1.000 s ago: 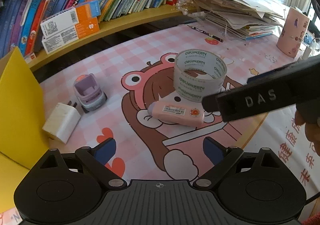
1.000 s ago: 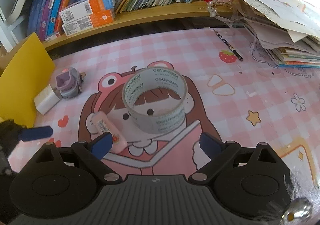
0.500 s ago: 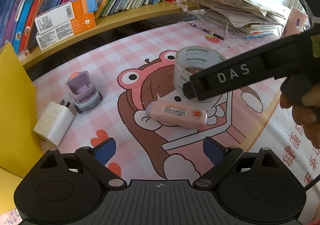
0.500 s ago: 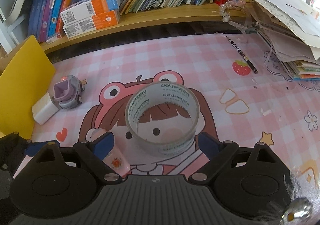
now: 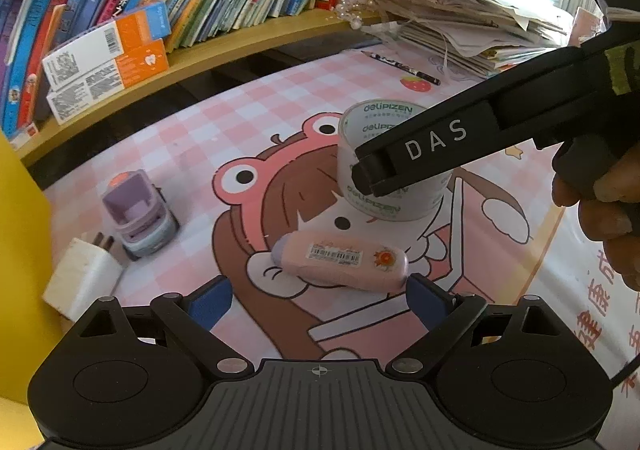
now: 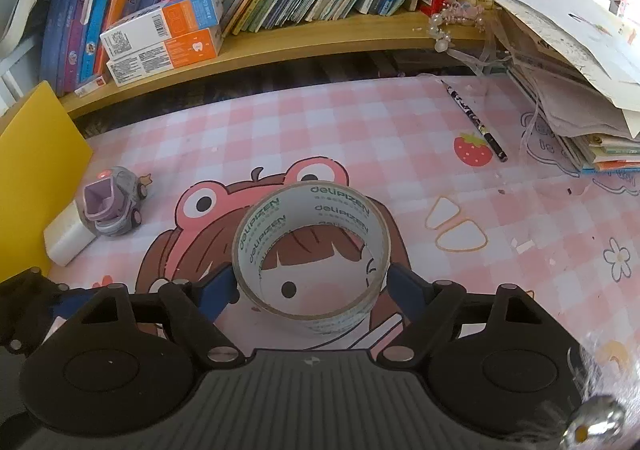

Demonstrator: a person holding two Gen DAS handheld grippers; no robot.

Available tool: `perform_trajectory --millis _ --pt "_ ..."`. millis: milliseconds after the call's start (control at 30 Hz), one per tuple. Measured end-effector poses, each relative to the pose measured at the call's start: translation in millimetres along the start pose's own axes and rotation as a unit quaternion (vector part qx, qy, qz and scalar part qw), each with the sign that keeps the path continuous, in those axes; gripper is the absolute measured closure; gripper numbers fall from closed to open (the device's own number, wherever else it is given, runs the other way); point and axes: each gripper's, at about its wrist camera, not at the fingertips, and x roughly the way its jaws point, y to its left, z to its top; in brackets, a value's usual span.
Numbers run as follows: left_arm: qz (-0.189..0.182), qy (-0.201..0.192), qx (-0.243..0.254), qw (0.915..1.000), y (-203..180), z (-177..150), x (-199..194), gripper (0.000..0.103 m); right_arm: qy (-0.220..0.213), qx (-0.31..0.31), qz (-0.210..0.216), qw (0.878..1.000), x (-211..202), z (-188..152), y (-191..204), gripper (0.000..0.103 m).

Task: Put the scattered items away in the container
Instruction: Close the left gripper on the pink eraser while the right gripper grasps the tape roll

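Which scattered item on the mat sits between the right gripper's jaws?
The clear tape roll: it sits between the jaws, while the pink correction tape, toy car and white charger lie off left.

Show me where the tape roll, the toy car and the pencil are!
tape roll [image 6: 276, 226]: right wrist view, on its inner wall.
toy car [image 6: 120, 205]: right wrist view, on its body.
pencil [image 6: 474, 119]: right wrist view, mid-shaft.

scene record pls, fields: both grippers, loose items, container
right gripper: open, fingers either side of tape roll; contact unclear
left gripper: open, pink correction-tape case between its fingers
other loose items: purple toy car, white charger plug, both near the container
container: yellow container, far left, inside not visible
surface: pink checked mat
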Motion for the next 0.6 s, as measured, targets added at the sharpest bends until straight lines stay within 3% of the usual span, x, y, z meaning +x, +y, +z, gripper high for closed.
perform_trajectory --millis 500,600 --pt "-0.003 -0.013 0.003 0.9999 -4 8 15 0.010 -0.001 0.000 -0.008 1.000 4 3 -2 0.022" --pt "-0.004 -0.020 0.006 0.9998 -6 9 14 0.016 -0.001 -0.001 -0.010 1.000 5 3 -1 0.022"
